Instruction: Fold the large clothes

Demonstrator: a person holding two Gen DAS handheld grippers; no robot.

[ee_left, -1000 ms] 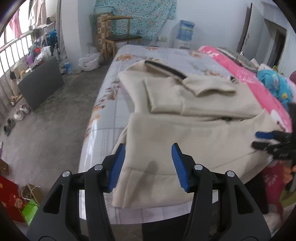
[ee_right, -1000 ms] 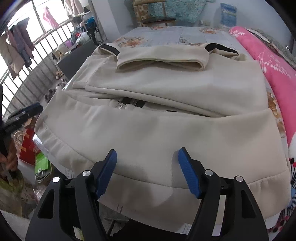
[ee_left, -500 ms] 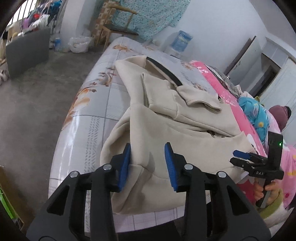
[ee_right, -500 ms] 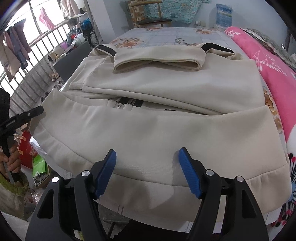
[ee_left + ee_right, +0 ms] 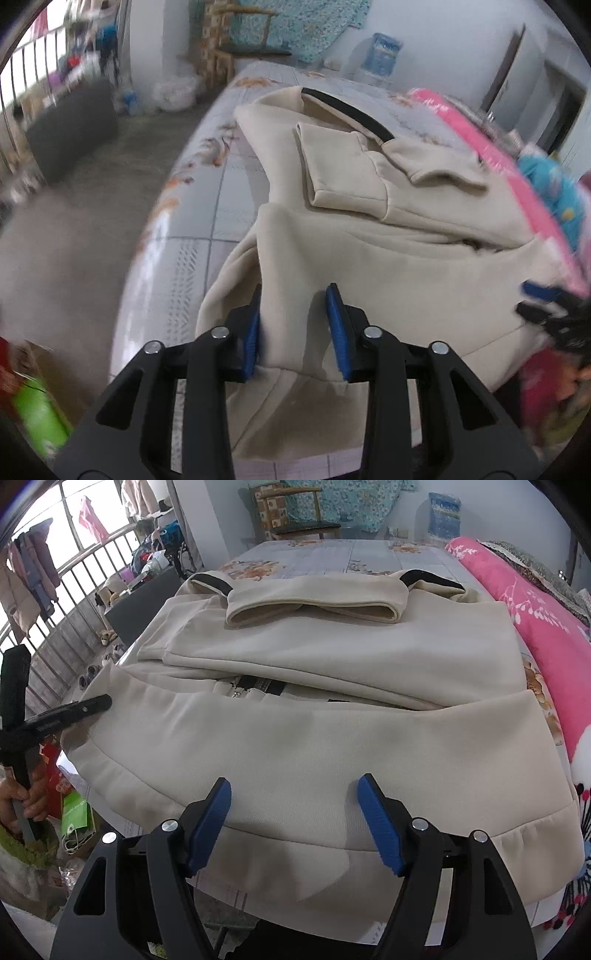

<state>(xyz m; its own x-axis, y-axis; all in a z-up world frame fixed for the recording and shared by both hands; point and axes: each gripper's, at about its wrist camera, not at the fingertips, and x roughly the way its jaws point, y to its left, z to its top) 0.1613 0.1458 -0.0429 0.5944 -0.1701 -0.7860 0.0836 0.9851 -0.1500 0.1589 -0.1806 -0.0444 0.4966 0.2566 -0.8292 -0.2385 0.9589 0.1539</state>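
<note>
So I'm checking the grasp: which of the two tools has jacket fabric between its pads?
The left tool: its jaws are closing with a fold of the beige jacket between them. The right tool hovers wide open above the hem.

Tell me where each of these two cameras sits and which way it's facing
Left wrist: rides the left gripper, looking down over the cream jacket's left hem corner; its jaws are closing with a fold of cloth between them.
Right wrist: rides the right gripper, looking down along the jacket toward the chair; its jaws are open, and a hand shows at the left.
Shared: the jacket, bed, chair; each sees the other gripper.
</note>
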